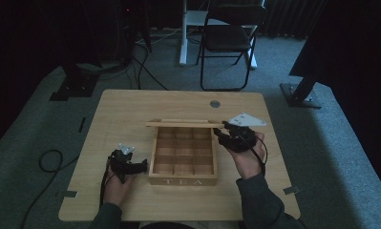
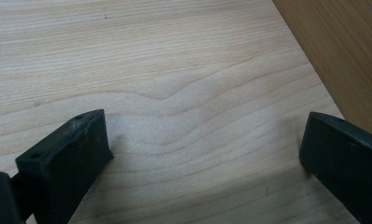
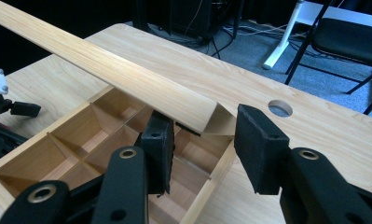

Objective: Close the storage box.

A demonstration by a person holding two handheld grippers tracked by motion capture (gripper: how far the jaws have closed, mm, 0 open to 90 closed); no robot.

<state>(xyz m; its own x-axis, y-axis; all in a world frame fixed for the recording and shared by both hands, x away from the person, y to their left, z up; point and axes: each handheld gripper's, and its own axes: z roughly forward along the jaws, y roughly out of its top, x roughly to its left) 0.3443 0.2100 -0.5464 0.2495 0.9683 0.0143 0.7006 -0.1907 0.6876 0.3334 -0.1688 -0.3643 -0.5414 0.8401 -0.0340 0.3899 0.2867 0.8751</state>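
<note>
- Lid step on the tea box (image 1: 183, 180), by the look of it: lid (image 3: 127, 77) standing raised at the back edge, seen edge-on from above, all compartments showing bare wood.
- Box sits mid-bench, "TEA" front facing the person, between the two hands.
- Right gripper (image 3: 200, 151) up at the box's back right corner, fingers (image 3: 258, 149) apart, one inside the corner compartment and one outside the side wall, lid's end just ahead of them. Not clamped on anything yet.
- Left gripper (image 2: 202, 154) parked low over bare bench (image 2: 151, 60) just left of the box, fingers (image 2: 72, 158) wide apart, nothing between them. Box wall (image 2: 347, 51) close on its one side.
- Next move, guessing: close up on the lid's end or nudge under it, then swing it on its hinge. Can't tell from here whether opening or shutting. Calls for a light grip, thin edge, easy to slip off.
- Could use the left one to steady the box so it doesn't skid.
- Around: cable hole (image 1: 215, 103) in the bench behind the box, chair (image 1: 228, 38) farther back on the floor. Nothing really in the way, apart from the inner finger being down in a compartment where a closing lid would hit it.
</note>
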